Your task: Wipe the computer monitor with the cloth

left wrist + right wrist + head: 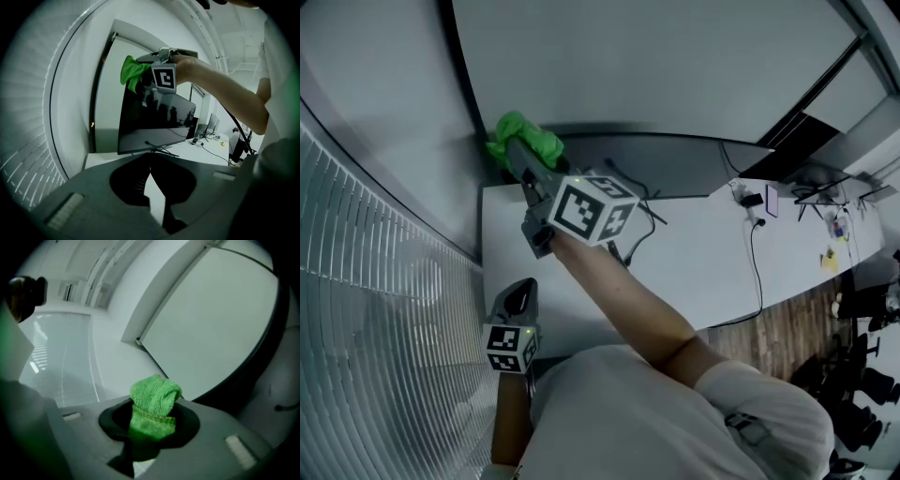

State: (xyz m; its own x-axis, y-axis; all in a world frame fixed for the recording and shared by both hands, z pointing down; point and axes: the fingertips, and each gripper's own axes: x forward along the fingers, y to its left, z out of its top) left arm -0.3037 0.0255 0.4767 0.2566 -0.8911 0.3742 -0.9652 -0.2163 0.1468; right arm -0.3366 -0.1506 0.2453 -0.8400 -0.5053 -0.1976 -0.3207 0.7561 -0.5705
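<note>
Left hand-held gripper (152,187): jaws together, empty, parked low over the counter (694,262). Right hand-held gripper (150,427): clamped on the green cloth (153,404), wad poking out past its tips. Just ahead of it is the monitor (154,122), upper-left corner. My take: light pressure, overlapping sweeps across, only cloth on the screen, never jaw tips.

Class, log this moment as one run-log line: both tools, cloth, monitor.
right tool: shut on green cloth | green cloth: at monitor upper left corner | left tool: shut, empty, low before monitor
</note>
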